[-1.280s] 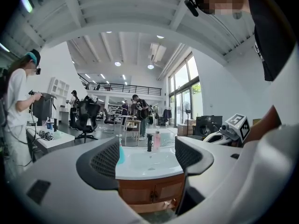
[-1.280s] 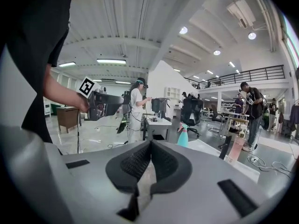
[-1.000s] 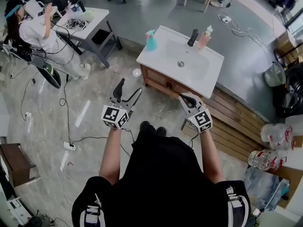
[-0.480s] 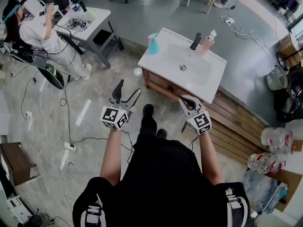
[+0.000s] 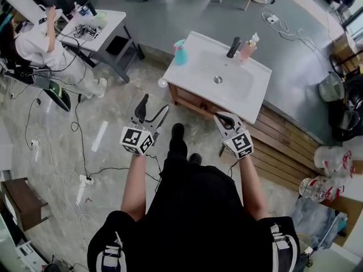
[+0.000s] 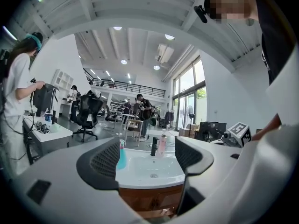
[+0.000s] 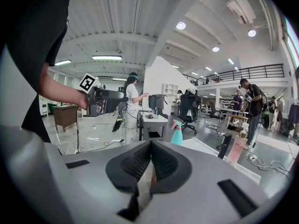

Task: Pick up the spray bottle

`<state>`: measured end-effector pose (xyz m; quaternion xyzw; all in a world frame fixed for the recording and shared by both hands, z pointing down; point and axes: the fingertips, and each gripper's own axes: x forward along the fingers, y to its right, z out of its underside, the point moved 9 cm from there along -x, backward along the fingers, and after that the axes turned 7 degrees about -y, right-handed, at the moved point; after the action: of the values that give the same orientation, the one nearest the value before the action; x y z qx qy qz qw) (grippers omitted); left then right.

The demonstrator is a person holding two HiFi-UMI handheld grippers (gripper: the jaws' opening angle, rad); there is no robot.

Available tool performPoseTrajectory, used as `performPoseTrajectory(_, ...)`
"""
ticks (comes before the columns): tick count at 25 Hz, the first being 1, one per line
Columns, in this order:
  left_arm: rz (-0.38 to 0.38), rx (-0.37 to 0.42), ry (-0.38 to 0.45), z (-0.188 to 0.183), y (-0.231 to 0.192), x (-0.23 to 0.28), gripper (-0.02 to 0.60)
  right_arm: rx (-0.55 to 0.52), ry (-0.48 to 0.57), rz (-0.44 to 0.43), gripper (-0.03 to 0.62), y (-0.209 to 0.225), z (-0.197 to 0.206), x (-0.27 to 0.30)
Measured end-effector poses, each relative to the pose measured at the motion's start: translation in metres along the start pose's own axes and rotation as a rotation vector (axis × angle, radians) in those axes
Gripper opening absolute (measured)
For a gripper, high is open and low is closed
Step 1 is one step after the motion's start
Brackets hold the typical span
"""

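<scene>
- The left gripper (image 5: 154, 105) is being held with its jaws wide apart and nothing between them. The right gripper (image 5: 222, 118) is being held with its jaws pressed together on nothing.
- The spray bottle (image 5: 180, 52) is being seen well ahead of both pairs of jaws, out of reach. In the left gripper view it (image 6: 121, 155) is lining up just inside the left-hand jaw. In the right gripper view it (image 7: 177, 133) is standing ahead and to the right of the closed jaws.
- It is being kept on the far left corner of the washbasin (image 5: 249, 98), near the edge and well apart from the faucet (image 5: 232, 46) and the pink pump bottle (image 5: 247, 45).
- A knock-over is being risked, by judgement: the bottle is tall and narrow, so a jaw arriving off-centre would likely be pushing it off the corner.
- A failed grasp is also being risked if the right jaws are being brought in unopened, or if the pink trigger head is being pinched instead of the body.
- The bottle's long axis is being kept vertical, base down and trigger head up. The nozzle appears to be pointing away from the faucet, toward the left in the right gripper view.
</scene>
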<state>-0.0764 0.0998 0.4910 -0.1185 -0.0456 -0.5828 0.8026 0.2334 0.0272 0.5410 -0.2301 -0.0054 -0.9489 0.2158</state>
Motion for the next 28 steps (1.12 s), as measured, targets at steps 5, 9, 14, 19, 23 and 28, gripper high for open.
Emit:
performPoseTrajectory(5,0.031,0.0,-0.007,-0.011,-0.023,0.033,0.347,0.019,-0.003,0.031,0.017,0.025,-0.012,0.017)
performPoseTrajectory(9,0.055,0.007,-0.013,-0.021,-0.04,0.065,0.347,0.027,-0.001,0.049,0.017,0.047,-0.027,0.038)
performPoseTrajectory(14,0.096,0.0,-0.034,-0.03,-0.066,0.108,0.347,0.048,0.006,0.076,0.017,0.077,-0.04,0.075)
performPoseTrajectory(19,0.129,0.012,-0.055,-0.042,-0.098,0.146,0.347,0.062,0.017,0.087,0.017,0.101,-0.06,0.111)
performPoseTrajectory(23,0.16,0.044,-0.075,-0.054,-0.123,0.172,0.347,0.089,0.03,0.119,0.017,0.122,-0.069,0.138)
performPoseTrajectory(28,0.183,0.059,-0.098,-0.061,-0.152,0.195,0.347,0.108,0.028,0.134,0.017,0.135,-0.079,0.166)
